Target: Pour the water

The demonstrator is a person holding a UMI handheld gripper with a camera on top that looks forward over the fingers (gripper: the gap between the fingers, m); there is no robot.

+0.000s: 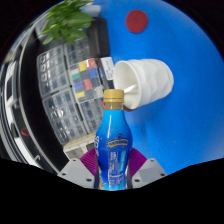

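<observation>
Bottle (114, 145) gripped upright in the tongs (113, 172), white cup (143, 80) just beyond.

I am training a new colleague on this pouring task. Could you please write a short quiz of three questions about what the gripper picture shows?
1. True or false: the blue bottle has its yellow cap still on.
2. Where is the white cup in relation to the bottle?
A. Between the fingers, in front of the bottle
B. Beyond the bottle, lying on its side on the blue surface
C. Upright on top of the cap
3. Fill in: the bottle stands between the two fingers of the ______.

Key: 1 true; 2 B; 3 gripper. Whether both pads really press on the bottle cannot be told from this view.
</observation>
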